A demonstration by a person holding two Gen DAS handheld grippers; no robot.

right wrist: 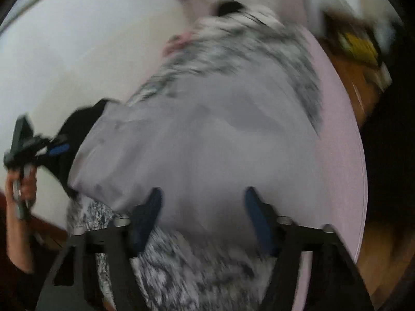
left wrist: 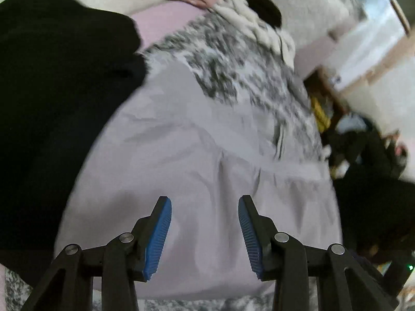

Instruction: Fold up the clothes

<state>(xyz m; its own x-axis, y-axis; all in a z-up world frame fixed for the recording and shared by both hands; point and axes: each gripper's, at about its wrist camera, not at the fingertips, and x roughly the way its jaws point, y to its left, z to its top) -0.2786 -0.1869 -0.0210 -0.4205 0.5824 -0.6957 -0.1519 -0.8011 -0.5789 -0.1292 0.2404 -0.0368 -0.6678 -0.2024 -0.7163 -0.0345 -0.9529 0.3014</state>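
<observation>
A pale lilac-grey garment [left wrist: 197,155] lies spread over a grey-and-white patterned blanket [left wrist: 241,77] on a bed. My left gripper [left wrist: 205,202] is open and empty, hovering just above the garment's near part. In the right wrist view the same garment [right wrist: 207,142] fills the middle, blurred. My right gripper [right wrist: 203,194] is open and empty above the garment's near edge, where the patterned blanket [right wrist: 186,267] shows. The left gripper [right wrist: 55,150] also shows there at the far left, held in a hand, beside a black cloth [right wrist: 77,134].
A black cloth [left wrist: 57,98] lies left of the garment. A pink sheet [right wrist: 337,142] covers the bed's right side. A white knitted item [left wrist: 246,20] and pillows [left wrist: 298,7] lie at the far end. A wooden floor [right wrist: 363,90] with clutter [left wrist: 321,114] lies to the right.
</observation>
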